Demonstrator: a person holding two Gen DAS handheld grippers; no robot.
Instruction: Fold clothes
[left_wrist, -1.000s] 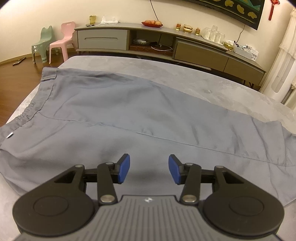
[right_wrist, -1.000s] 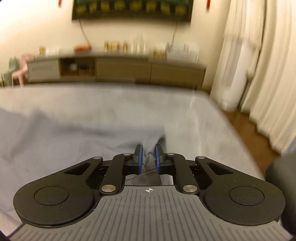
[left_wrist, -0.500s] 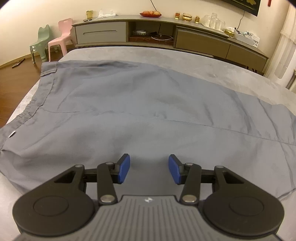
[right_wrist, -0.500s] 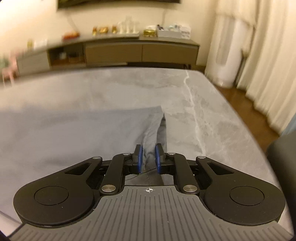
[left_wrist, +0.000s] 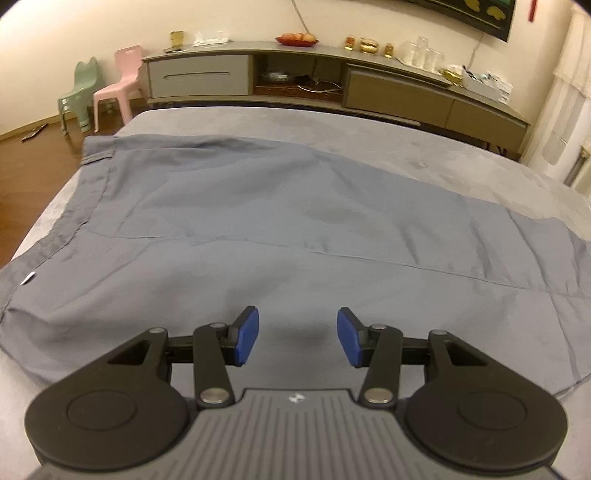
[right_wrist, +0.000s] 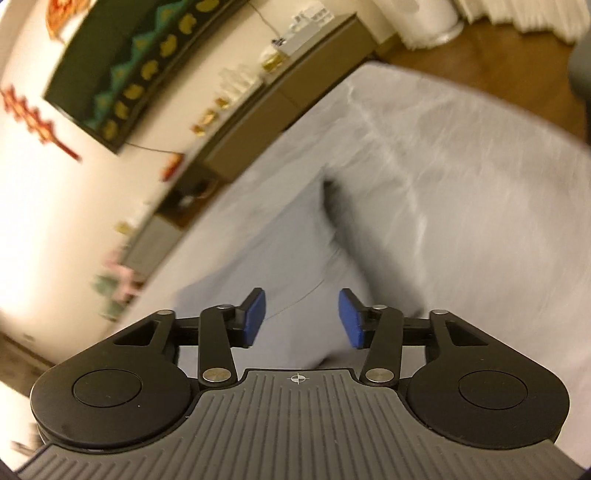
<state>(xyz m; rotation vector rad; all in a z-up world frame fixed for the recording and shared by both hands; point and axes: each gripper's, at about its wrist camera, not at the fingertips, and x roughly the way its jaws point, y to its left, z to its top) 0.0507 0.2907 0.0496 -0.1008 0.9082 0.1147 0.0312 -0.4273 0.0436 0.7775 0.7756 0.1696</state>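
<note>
Two hand-held grippers, both spread wide, neither holding anything. From the left wrist view, the left hand-held gripper (left_wrist: 297, 336) hovers low over the near edge of the grey trousers (left_wrist: 280, 221), blue pads well apart with bare cloth between them. The trousers lie flat across the grey bench (left_wrist: 406, 147), waistband (left_wrist: 74, 221) out to the left, legs running off to the right, a long seam crossing the middle. A few soft wrinkles, nothing bunched. Behind the bench sit a sideboard (left_wrist: 332, 88) and two small chairs, pink (left_wrist: 118, 85) and green (left_wrist: 77, 96).

Over to the right wrist view, tilted and blurred. The right hand-held gripper (right_wrist: 301, 317) is released too, jaws parted above the leg end of the trousers (right_wrist: 280, 258), whose hem corner stands up a little in a small ridge against the bench (right_wrist: 461, 184). Whether the pads touch the cloth is hard to tell through the blur.

Judging by the layout, this looks like the spreading step, with the garment laid out and no fold made yet. The next move likely calls for each gripper to pinch an edge, waistband side and hem side, then carry one end over the other while keeping the layers aligned.
</note>
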